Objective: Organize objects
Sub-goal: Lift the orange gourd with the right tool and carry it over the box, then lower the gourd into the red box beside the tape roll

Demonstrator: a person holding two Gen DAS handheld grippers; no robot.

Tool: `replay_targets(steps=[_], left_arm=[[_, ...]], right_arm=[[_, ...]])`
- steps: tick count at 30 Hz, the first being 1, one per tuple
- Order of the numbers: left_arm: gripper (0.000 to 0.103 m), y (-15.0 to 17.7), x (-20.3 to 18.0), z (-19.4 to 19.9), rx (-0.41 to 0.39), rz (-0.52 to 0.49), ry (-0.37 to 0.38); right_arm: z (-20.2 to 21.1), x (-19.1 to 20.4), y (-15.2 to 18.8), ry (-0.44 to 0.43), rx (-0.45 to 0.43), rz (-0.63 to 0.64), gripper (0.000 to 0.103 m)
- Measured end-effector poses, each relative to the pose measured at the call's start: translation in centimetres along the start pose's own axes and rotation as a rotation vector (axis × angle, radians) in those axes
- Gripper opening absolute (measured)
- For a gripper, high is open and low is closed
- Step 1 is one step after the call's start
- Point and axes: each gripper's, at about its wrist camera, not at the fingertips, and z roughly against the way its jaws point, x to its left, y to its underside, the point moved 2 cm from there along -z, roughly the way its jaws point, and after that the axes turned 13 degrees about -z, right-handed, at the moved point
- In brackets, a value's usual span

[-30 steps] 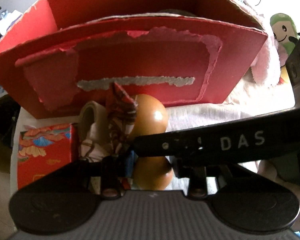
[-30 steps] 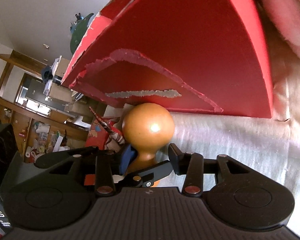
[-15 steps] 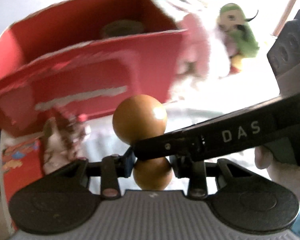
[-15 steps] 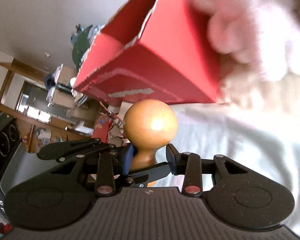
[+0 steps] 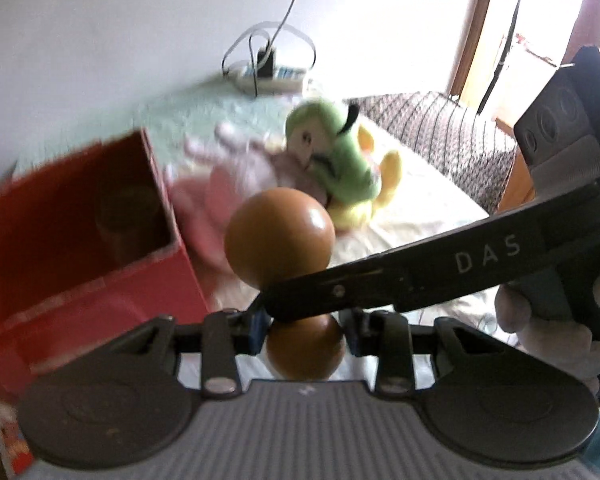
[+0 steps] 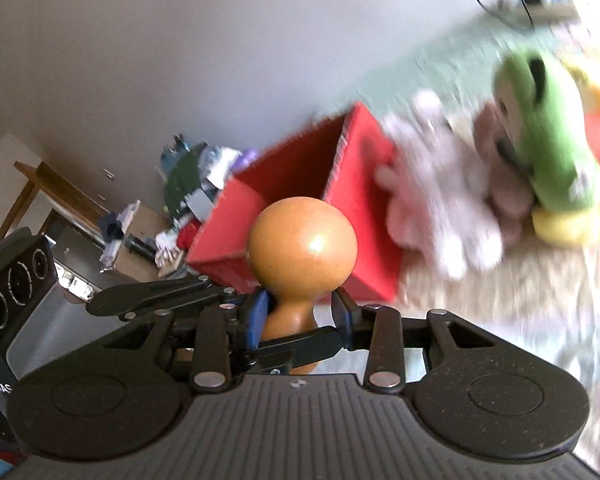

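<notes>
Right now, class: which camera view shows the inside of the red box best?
The left wrist view: it looks down into the red box, showing its inner walls and floor. The right wrist view shows mostly outer sides, with only a narrow slice inside.

Glossy smooth wooden dumbbell (image 5: 280, 236); matt cardboard box (image 5: 80, 248).

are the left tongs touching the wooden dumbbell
Touching. The left wrist view shows the left tongs pinching the wooden dumbbell at its lower ball, pads against both sides.

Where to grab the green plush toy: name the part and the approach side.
Probably by the rounded body of the green plush toy, from above on its yellow-footed side: the pink plush leans against the other side. Blur hides finer detail.
</notes>
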Motion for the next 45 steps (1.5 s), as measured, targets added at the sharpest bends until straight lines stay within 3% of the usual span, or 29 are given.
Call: replay_targets(steps=[10, 16, 24, 30, 38, 45], left_arm=[[0.038, -3.8, 5.8, 5.2, -0.105, -0.034, -0.087], [0.038, -4.4, 12.0, 6.2, -0.097, -0.003, -0.113], [0.039, -3.1, 18.2, 2.2, -0.007, 0.033, -0.121], [0.039, -0.7, 21.8, -1.7, 0.093, 0.091, -0.038], [0.039, 1.8, 23.7, -6.0, 0.229, 0.116, 0.053], [0.039, 2.6, 24.8, -8.5, 0.307, 0.144, 0.107]], right_arm=[[-4.5, 7.9, -5.3, -0.035, -0.009, 0.156, 0.038], [-9.8, 10.4, -8.1, -0.003, 0.054, 0.182, 0.038], [-16.4, 10.3, -9.3, 0.11, 0.154, 0.182, 0.036], [-20.8, 9.0, -9.2, 0.233, 0.273, 0.158, 0.036], [-25.0, 7.3, -9.0, 0.356, 0.438, 0.12, 0.033], [-26.4, 5.7, -9.1, 0.415, 0.479, 0.074, 0.029]])
